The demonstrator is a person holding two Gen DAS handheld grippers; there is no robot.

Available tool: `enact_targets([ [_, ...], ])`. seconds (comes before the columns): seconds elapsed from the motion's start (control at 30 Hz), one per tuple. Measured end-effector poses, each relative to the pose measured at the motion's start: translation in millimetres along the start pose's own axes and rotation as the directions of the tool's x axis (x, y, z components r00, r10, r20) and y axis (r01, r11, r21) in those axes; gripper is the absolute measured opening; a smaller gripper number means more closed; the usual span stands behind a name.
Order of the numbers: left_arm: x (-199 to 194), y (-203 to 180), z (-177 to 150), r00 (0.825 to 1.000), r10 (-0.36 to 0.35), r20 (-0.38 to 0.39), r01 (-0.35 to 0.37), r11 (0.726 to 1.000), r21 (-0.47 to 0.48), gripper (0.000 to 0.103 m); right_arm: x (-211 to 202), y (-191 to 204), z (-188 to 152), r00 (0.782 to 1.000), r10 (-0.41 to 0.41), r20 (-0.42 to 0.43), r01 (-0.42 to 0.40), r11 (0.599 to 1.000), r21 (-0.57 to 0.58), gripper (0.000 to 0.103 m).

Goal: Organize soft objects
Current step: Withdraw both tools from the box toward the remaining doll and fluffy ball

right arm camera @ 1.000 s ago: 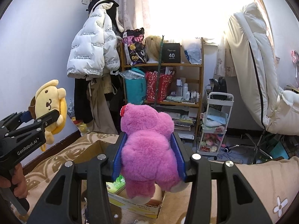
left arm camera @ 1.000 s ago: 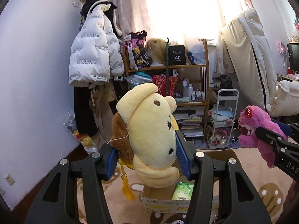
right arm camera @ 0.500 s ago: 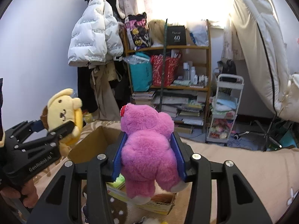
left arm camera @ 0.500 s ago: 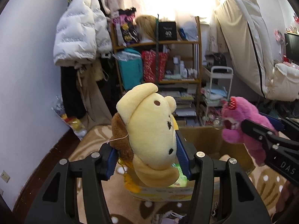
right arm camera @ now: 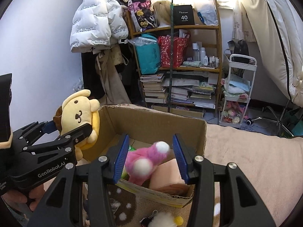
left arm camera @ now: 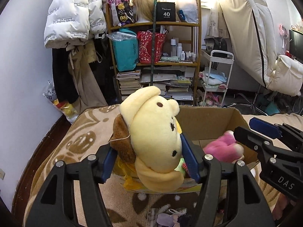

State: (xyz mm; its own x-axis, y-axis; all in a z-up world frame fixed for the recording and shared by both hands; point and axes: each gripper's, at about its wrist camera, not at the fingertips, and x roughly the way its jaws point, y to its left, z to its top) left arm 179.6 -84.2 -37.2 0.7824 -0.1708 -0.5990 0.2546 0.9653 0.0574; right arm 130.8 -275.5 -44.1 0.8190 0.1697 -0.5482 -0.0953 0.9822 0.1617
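Observation:
My left gripper (left arm camera: 149,157) is shut on a yellow plush dog (left arm camera: 153,138) with a brown beret and holds it above the left rim of an open cardboard box (left arm camera: 214,121). It also shows in the right wrist view (right arm camera: 77,113). My right gripper (right arm camera: 149,151) is open over the box (right arm camera: 151,121). A pink plush bear (right arm camera: 145,162) is blurred between and below its fingers, feet up, dropping into the box. The bear also shows in the left wrist view (left arm camera: 223,149).
The box sits on a beige patterned blanket (left arm camera: 75,143) and holds a green packet and a peach soft item (right arm camera: 168,176). A small white and yellow plush (right arm camera: 166,219) lies in front of it. A cluttered shelf (right arm camera: 181,62) and white cart (right arm camera: 238,90) stand behind.
Both grippers have come down over the box. My right gripper has opened and let go of the pink bear, which is falling in. The left still holds the yellow dog.

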Motion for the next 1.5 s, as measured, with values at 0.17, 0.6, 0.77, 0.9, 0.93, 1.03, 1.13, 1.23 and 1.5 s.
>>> enact_targets([
  [0.17,2,-1,-3,1.000,0.028,-0.013,-0.027,0.999,0.018,0.078,-2,-5,0,1.000,-0.001,0.000,0.001,1.000,0.027,0.050],
  [0.6,-31,12,-7,0.997,0.083,0.002,-0.083,0.997,0.008,0.096,-30,-10,-5,1.000,-0.011,-0.011,0.011,0.998,0.066,0.072],
  [0.77,-49,7,-14,0.994,0.111,0.002,-0.111,0.993,0.049,0.100,-48,-7,-6,1.000,-0.027,-0.008,0.027,0.998,0.061,0.090],
  [0.9,-65,3,-25,0.992,0.126,0.010,-0.127,0.991,0.050,0.100,-62,-6,-12,0.999,-0.038,-0.016,0.039,0.997,0.068,0.098],
  [0.93,-67,3,-27,0.993,0.120,0.005,-0.121,0.992,0.049,0.100,-64,-6,-14,0.999,-0.039,-0.016,0.040,0.997,0.071,0.100],
  [1.03,-75,1,-34,0.994,0.108,-0.016,-0.107,0.993,0.057,0.100,-75,-3,-22,0.999,-0.040,-0.019,0.041,0.996,0.074,0.103],
  [1.13,-83,-4,-41,0.994,0.105,-0.030,-0.103,0.992,0.072,0.100,-81,-1,-27,0.999,-0.040,-0.035,0.043,0.997,0.070,0.103],
  [1.23,-92,-6,-46,0.994,0.099,-0.041,-0.096,0.992,0.082,0.100,-88,0,-35,0.998,-0.036,-0.057,0.040,0.996,0.078,0.103],
  [1.5,-107,-4,-58,0.993,0.087,-0.086,-0.081,0.994,0.067,0.100,-102,2,-49,0.997,-0.039,-0.074,0.045,0.996,0.079,0.103],
])
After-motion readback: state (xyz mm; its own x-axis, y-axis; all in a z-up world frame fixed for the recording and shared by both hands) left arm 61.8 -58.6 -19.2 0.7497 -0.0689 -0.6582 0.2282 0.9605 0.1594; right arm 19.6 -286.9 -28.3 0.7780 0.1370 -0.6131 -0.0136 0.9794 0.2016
